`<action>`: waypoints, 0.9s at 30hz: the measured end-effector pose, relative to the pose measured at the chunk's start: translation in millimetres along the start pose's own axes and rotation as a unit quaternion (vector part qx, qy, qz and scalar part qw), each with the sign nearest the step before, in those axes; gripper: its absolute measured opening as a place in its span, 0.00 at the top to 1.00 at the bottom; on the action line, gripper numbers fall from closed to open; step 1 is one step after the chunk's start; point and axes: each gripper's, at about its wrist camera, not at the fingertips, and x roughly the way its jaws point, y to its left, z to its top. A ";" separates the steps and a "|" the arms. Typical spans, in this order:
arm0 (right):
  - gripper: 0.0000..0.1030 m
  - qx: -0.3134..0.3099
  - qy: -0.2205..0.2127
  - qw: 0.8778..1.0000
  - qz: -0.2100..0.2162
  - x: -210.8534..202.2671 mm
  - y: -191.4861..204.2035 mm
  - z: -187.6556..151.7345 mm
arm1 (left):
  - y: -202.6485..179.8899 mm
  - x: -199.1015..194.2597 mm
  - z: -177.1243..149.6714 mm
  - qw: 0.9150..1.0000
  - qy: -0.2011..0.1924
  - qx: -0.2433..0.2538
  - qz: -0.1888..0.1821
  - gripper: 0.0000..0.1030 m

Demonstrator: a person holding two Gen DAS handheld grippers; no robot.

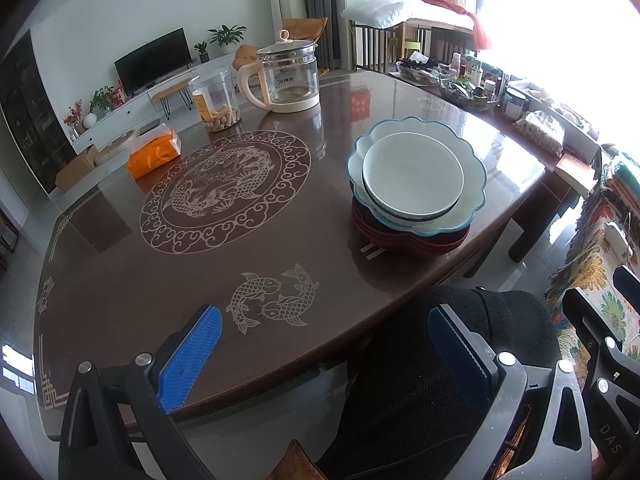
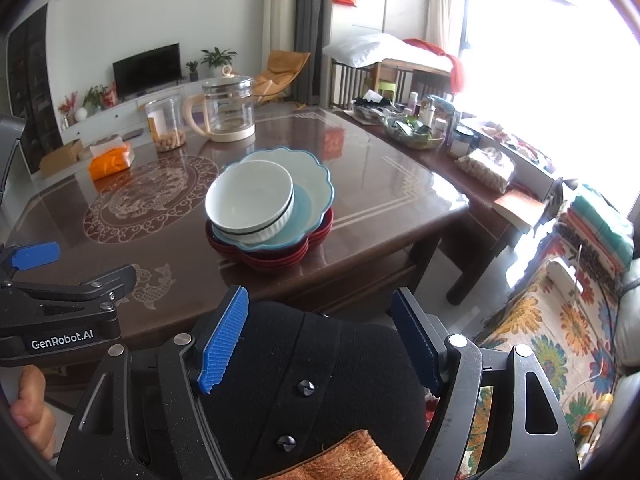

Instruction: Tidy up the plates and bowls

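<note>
I see both claws released and empty, left claw [image 1: 324, 344] and right claw [image 2: 320, 332], short of the stacked bowl [image 2: 250, 200] and plates [image 2: 308, 184] (near the bench [image 1: 120, 280] edge).

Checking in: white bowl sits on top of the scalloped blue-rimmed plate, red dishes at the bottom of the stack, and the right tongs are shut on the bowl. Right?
Not quite. The right tongs are open and empty, held back from the table, as the right wrist view shows. The rest stands: the white bowl sits on the scalloped blue-rimmed plate, with the red dishes at the bottom.
</note>
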 end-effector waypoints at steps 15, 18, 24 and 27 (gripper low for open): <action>0.25 0.001 -0.009 1.000 -0.006 0.3 -0.4 2.6 | 1.0 2.0 -0.1 1.000 0.000 0.001 0.002 0.01; 0.25 0.001 -0.014 1.000 -0.008 -2.2 -0.7 3.5 | 1.3 1.9 -0.4 1.000 -0.001 0.002 0.001 0.01; 0.25 -0.001 -0.010 1.000 -0.008 -1.9 1.8 3.1 | 1.7 2.1 -0.6 1.000 0.002 0.004 0.000 0.01; 0.25 -0.001 -0.011 1.000 -0.009 -1.6 1.3 3.5 | 1.9 1.8 -0.7 1.000 0.002 0.003 -0.001 0.01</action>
